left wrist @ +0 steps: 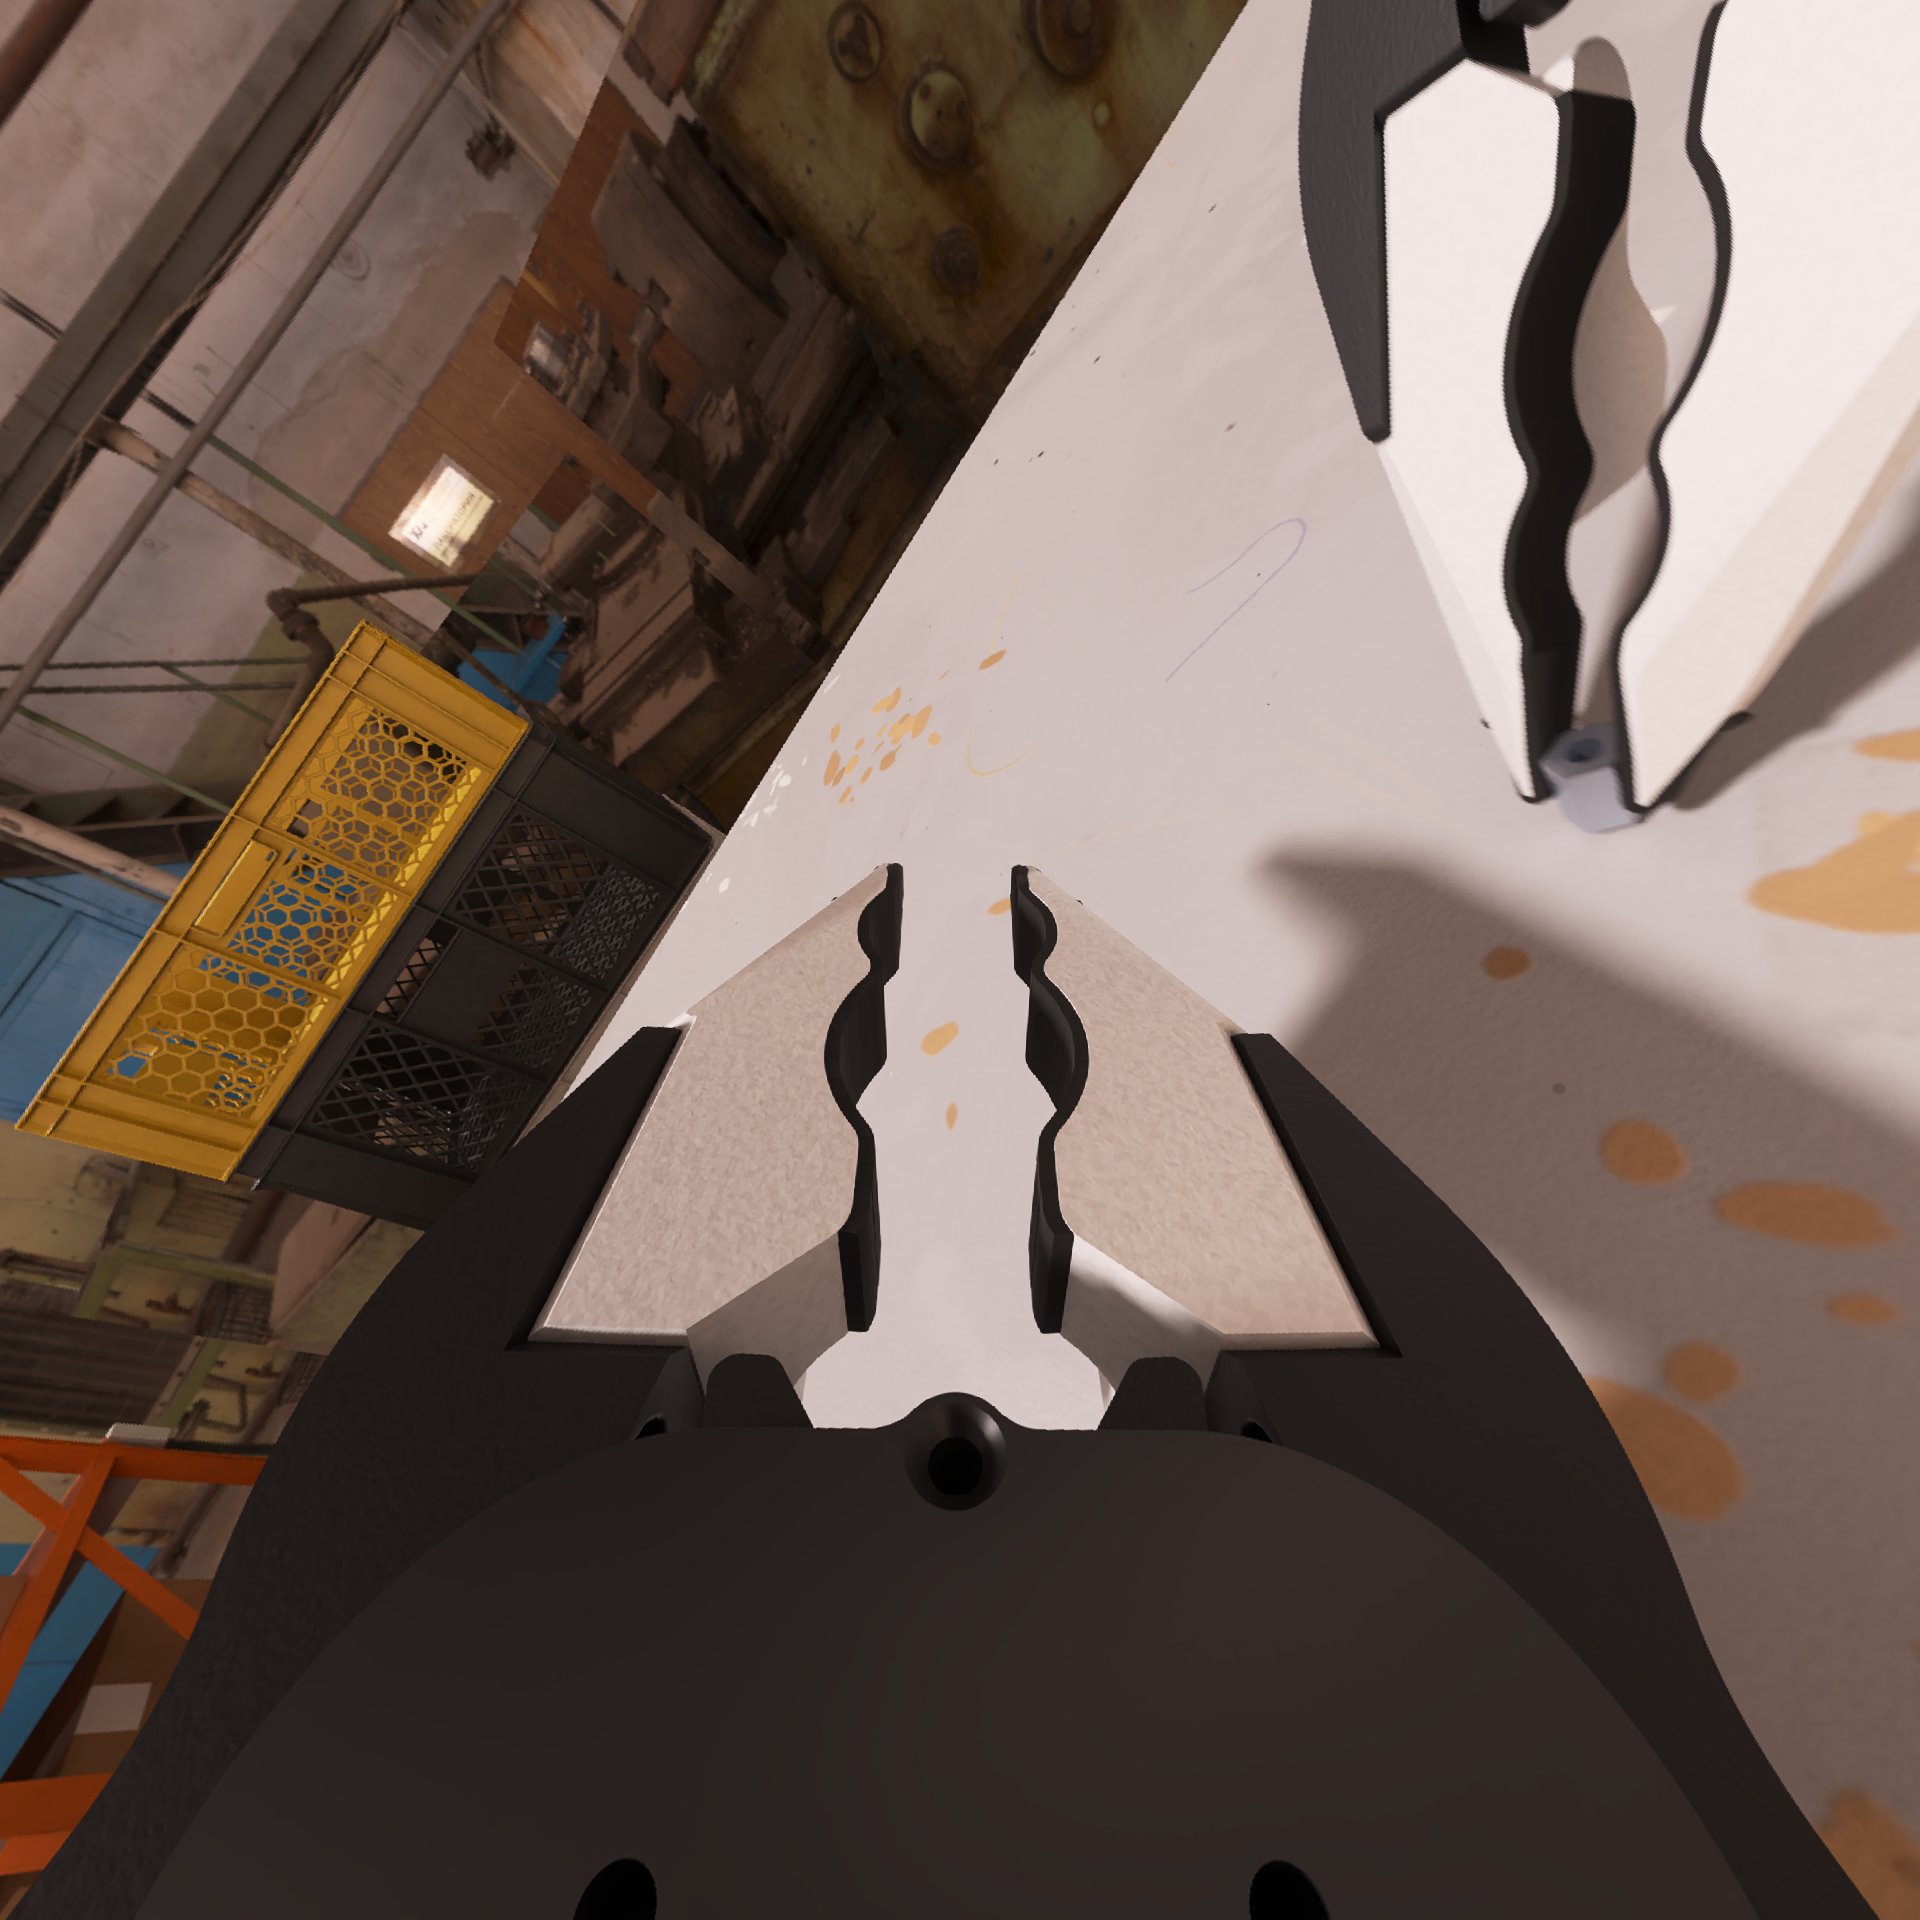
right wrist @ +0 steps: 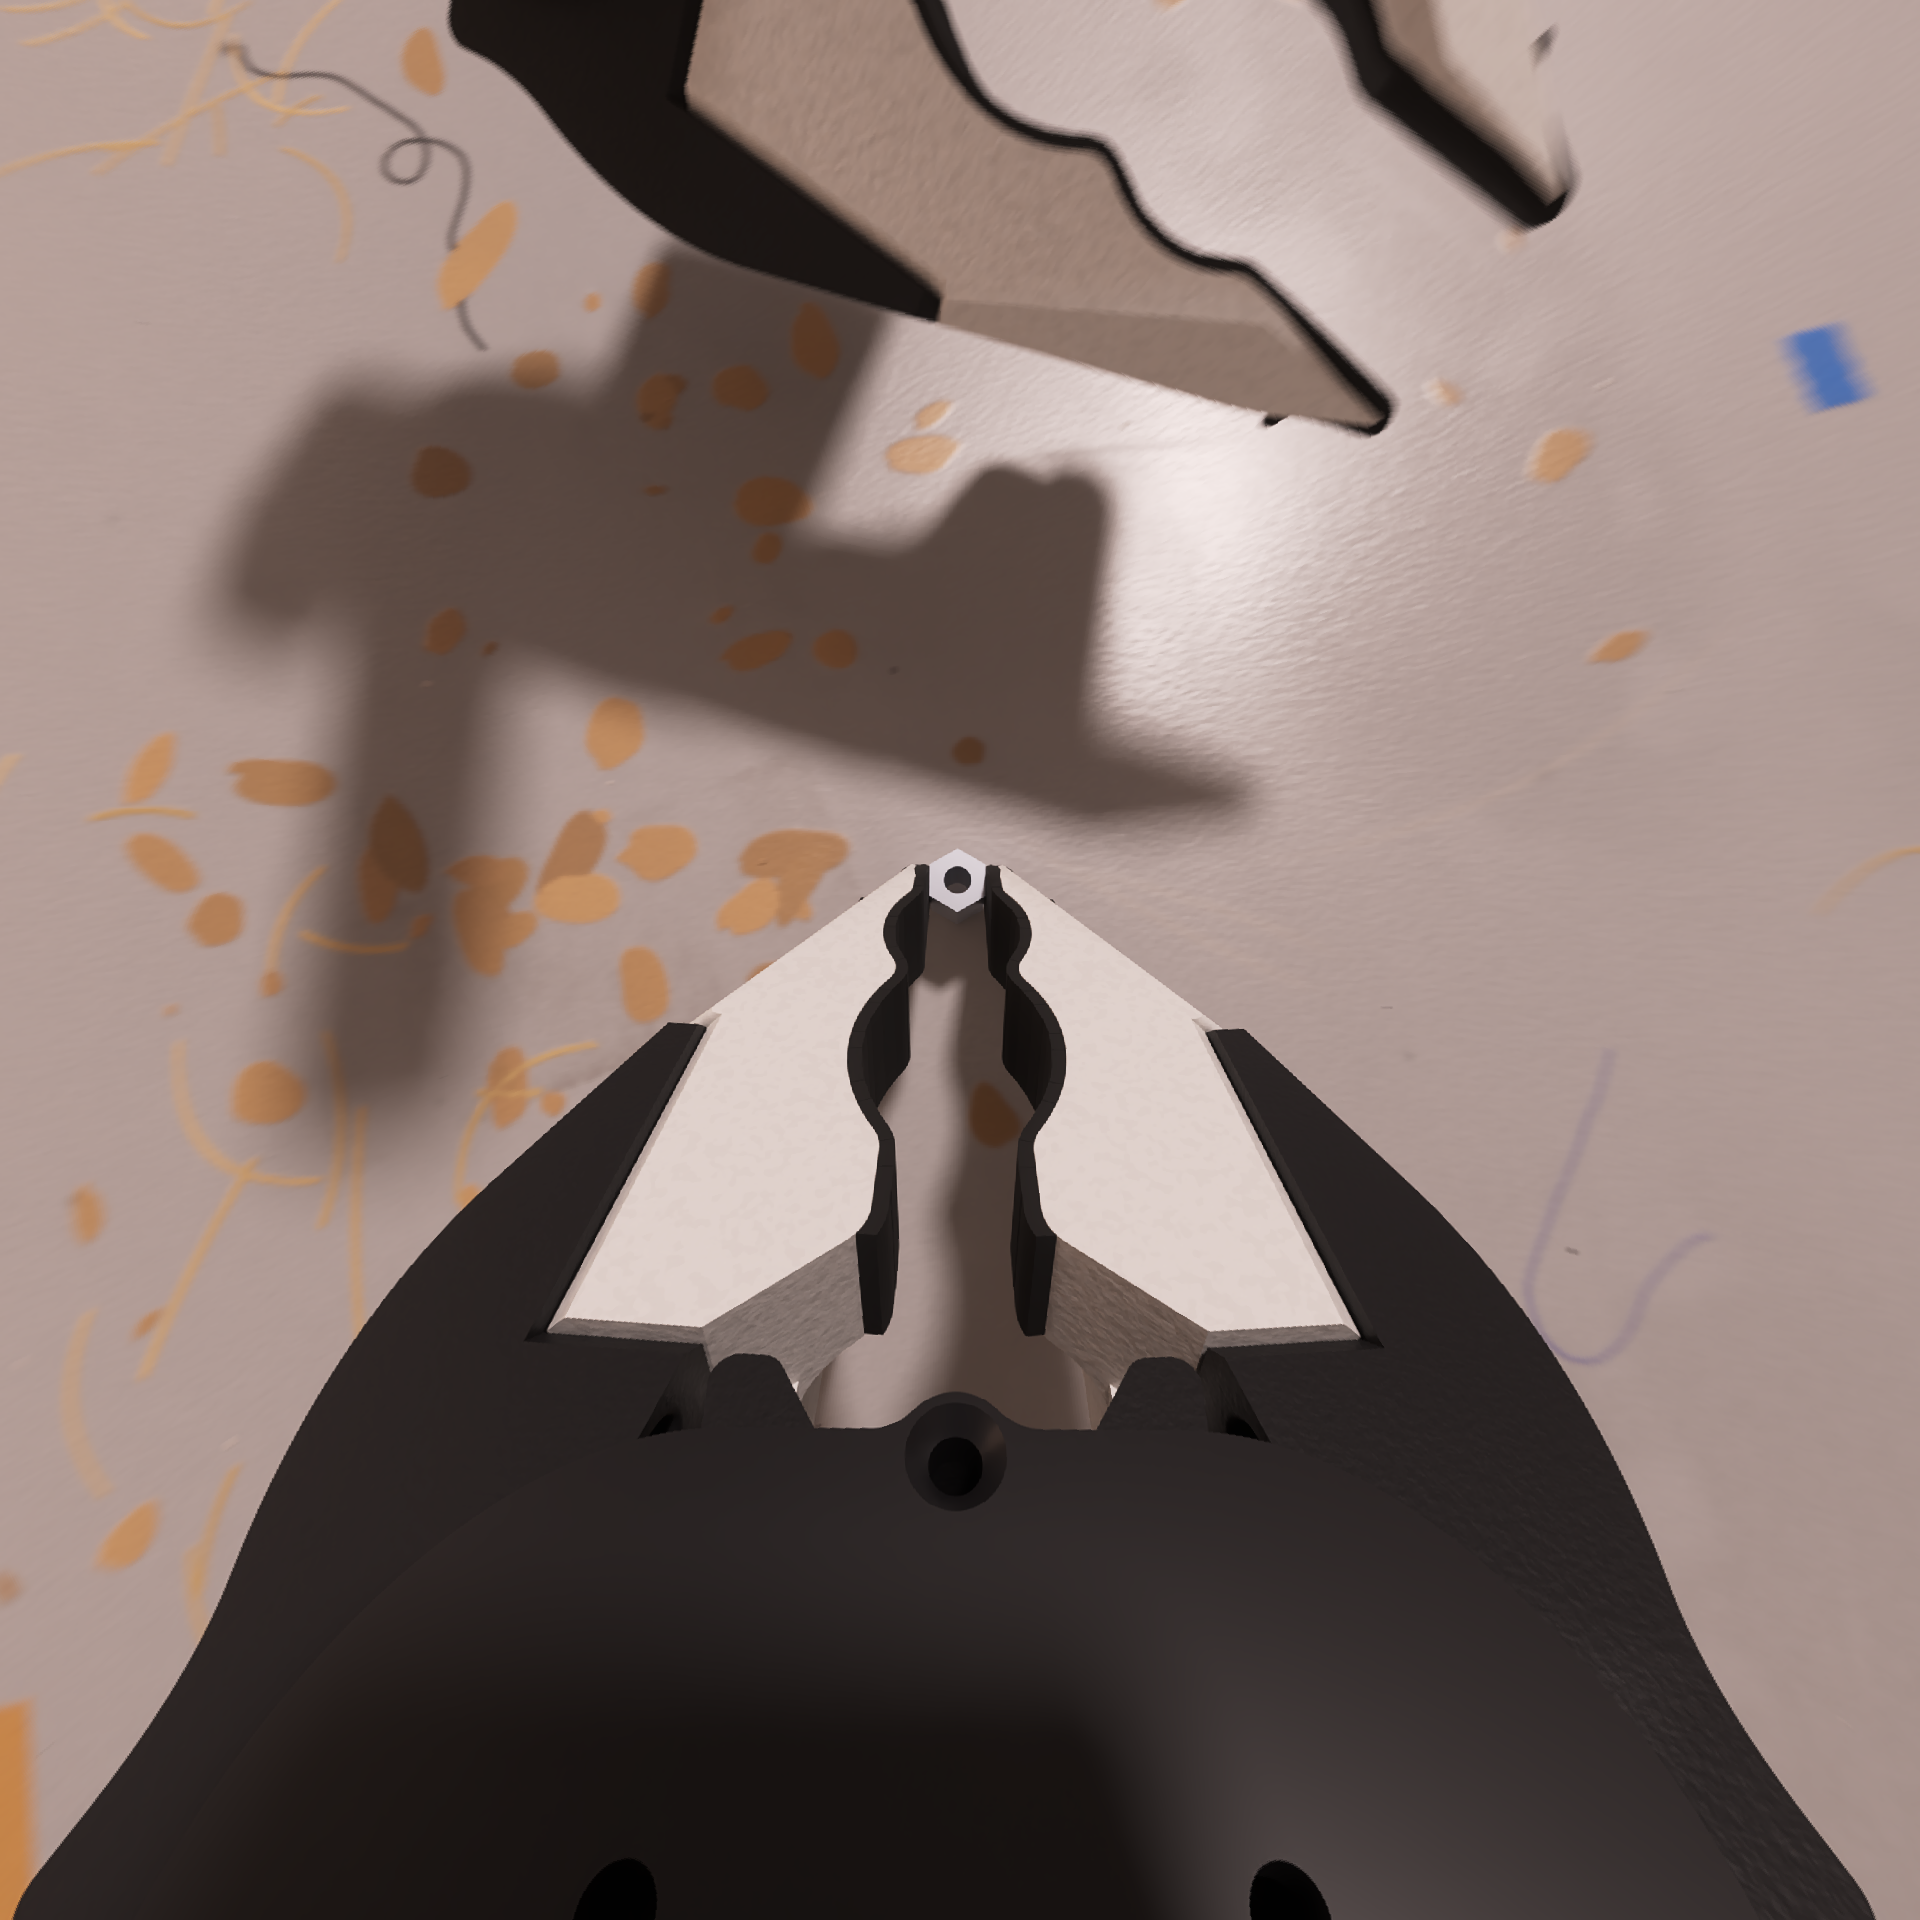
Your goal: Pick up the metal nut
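Note:
The metal nut (right wrist: pixel 955 880) is small, silver and six-sided with a hole through it. My right gripper (right wrist: pixel 956 883) is shut on it at the very fingertips, pointing down at the table. The left wrist view shows the same nut (left wrist: pixel 1583 764) pinched between the right gripper's tips (left wrist: pixel 1579 774), close to the table top. My left gripper (left wrist: pixel 956 883) is open and empty, held over the table to the left of the right one. It shows in the right wrist view (right wrist: pixel 1455 301) at the top, above the table.
The white table top (left wrist: pixel 1195 582) is spotted with orange paint stains and casts of the grippers' shadows. Its edge runs diagonally in the left wrist view. Beyond it stands a yellow and black crate (left wrist: pixel 343 914) against a workshop background. A blue mark (right wrist: pixel 1825 364) lies on the table.

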`<state>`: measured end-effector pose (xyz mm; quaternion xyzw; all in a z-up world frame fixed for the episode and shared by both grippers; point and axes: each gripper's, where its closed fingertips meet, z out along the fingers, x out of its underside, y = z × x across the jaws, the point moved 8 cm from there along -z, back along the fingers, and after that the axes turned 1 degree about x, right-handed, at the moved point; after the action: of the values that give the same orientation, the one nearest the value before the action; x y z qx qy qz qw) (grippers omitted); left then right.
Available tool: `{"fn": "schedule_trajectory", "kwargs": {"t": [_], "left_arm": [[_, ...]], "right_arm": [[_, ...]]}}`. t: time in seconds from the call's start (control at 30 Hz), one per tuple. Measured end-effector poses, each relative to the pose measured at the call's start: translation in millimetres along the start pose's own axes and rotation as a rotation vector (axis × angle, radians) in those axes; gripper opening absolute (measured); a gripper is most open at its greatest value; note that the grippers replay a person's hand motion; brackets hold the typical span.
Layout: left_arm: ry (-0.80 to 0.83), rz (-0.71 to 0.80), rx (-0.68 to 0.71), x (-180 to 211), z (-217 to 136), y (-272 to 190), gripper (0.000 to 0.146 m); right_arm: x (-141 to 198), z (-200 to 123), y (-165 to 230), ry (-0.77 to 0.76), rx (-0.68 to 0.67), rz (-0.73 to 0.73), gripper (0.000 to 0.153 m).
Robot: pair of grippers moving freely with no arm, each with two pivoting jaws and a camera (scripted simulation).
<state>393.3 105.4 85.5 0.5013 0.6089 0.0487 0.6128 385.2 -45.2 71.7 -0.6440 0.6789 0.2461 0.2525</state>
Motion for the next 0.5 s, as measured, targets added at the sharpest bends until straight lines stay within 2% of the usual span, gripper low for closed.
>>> {"fn": "schedule_trajectory", "kwargs": {"t": [0.07,0.17,0.27,0.37,0.5], "left_arm": [[0.003,0.013,0.001,0.2,0.4,-0.7,0.021],[0.014,0.036,-0.002,0.2,1.2,-1.7,0.021],[0.031,0.073,-0.024,-1.2,2.0,-3.0,0.021],[0.051,0.117,-0.021,-2.3,3.7,-7.1,0.021],[0.062,0.172,-0.019,-3.7,4.4,-12.0,0.021]], "right_arm": [[-0.3,-3.7,-2.7,-0.037,0.111,-0.040,0.010],[-4.3,-16.6,-5.7,-0.022,0.379,-0.132,0.010],[-10.1,-21.7,1.3,0.084,0.701,-0.332,0.010],[-13.7,-12.3,7.8,0.243,0.964,-0.523,0.010],[-20.6,-1.8,15.5,0.317,1.123,-0.694,0.010]]}}
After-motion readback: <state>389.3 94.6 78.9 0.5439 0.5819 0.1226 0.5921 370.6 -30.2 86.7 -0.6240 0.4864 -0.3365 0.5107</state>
